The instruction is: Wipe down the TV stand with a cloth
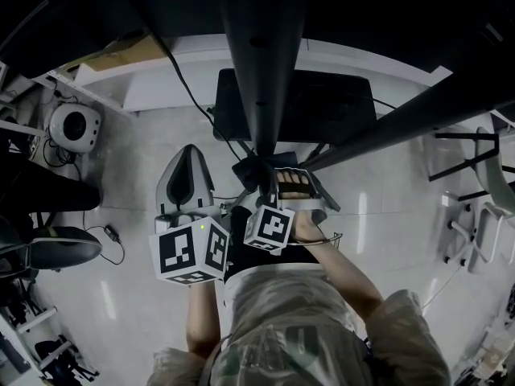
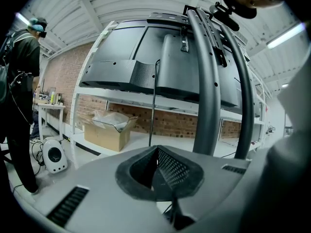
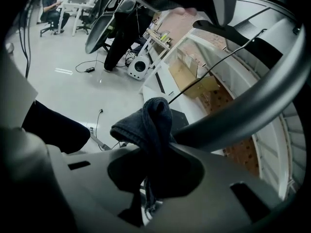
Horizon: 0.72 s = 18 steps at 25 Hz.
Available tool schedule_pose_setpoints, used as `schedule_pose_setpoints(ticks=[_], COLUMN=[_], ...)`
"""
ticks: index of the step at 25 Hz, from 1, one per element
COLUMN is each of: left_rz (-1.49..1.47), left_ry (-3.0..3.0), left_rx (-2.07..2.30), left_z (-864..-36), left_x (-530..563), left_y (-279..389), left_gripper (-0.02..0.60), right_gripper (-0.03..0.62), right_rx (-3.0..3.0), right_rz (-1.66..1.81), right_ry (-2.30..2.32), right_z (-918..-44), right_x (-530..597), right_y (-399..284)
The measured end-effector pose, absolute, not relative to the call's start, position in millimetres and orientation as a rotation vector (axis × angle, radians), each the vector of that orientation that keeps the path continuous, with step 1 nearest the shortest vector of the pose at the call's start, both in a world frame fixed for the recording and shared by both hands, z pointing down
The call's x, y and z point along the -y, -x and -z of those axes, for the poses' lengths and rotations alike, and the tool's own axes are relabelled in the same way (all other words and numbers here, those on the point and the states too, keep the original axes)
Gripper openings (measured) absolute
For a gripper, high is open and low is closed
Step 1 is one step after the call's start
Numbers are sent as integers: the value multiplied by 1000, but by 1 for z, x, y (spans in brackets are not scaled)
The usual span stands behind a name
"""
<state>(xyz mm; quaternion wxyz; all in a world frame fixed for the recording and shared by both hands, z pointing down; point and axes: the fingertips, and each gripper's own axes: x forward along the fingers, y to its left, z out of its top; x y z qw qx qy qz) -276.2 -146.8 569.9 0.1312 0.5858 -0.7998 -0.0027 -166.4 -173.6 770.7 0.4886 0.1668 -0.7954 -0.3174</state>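
cloth (image 3: 148,120), one, dark, pinched in right gripper (image 3: 155,147) jaws; left gripper (image 2: 157,149) jaws together, empty.

- Head cam: high, looks steeply down on floor (image 1: 137,183) & stand pole (image 1: 261,55), close.
- L gripper cam: low, tilted up at TV (image 2: 141,57) back; box (image 2: 109,132) far left.
- R gripper cam: close along pole; shares box w/ L.

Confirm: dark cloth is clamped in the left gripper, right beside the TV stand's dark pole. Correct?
Wrong gripper. The dark cloth is clamped in the right gripper, right beside the TV stand's dark pole; the right gripper view shows it. The left gripper has its jaws together on nothing in its own view.
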Motion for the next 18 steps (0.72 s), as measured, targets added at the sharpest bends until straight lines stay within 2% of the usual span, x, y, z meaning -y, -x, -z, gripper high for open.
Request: schedule_pose_setpoints(ticks=[13,18], left_rz=[4,-21], left_ry=[-1731,-1754], left_rx=[2332,2323], left_z=[-572,-539], left_x=[161,159], left_y=[285,281], left_gripper=[15,15], right_gripper=[57,57], right_rx=[1881,1957], right_rz=[768,656], right_ry=[-326,-305], right_z=[-825,-782], right_x=[172,164], right_y=[163,159])
